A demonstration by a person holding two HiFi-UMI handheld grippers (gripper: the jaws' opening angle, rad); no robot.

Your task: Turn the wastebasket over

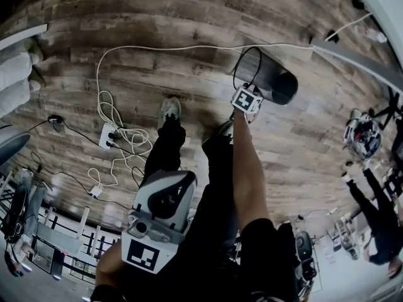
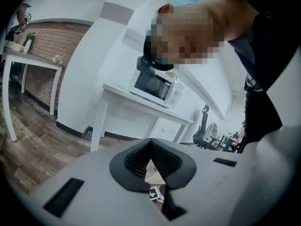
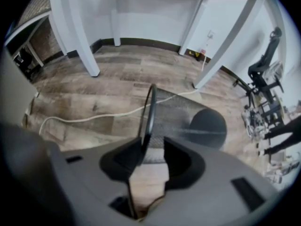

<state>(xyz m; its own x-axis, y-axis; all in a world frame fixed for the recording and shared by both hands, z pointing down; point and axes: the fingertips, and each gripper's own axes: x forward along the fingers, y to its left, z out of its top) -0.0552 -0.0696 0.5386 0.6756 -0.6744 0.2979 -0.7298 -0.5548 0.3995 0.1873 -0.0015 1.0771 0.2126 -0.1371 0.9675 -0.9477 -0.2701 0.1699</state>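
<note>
Wood-plank floor (image 1: pixel 189 55), white walls (image 2: pixel 89 69), white table (image 2: pixel 141 98) w/ microwave (image 2: pixel 153 84), brick wall (image 2: pixel 47 51) – white cable (image 1: pixel 189 47), power strip (image 1: pixel 107 136)

white cable (image 1: pixel 189 47) runs just behind the wastebasket (image 1: pixel 271 77); bare floor (image 1: pixel 315 137) beside it.

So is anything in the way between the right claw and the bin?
Nothing visible. The black wire-mesh wastebasket lies on its side on the wood floor, its rim already inside the open right claw. The white cable lies behind it.
</note>
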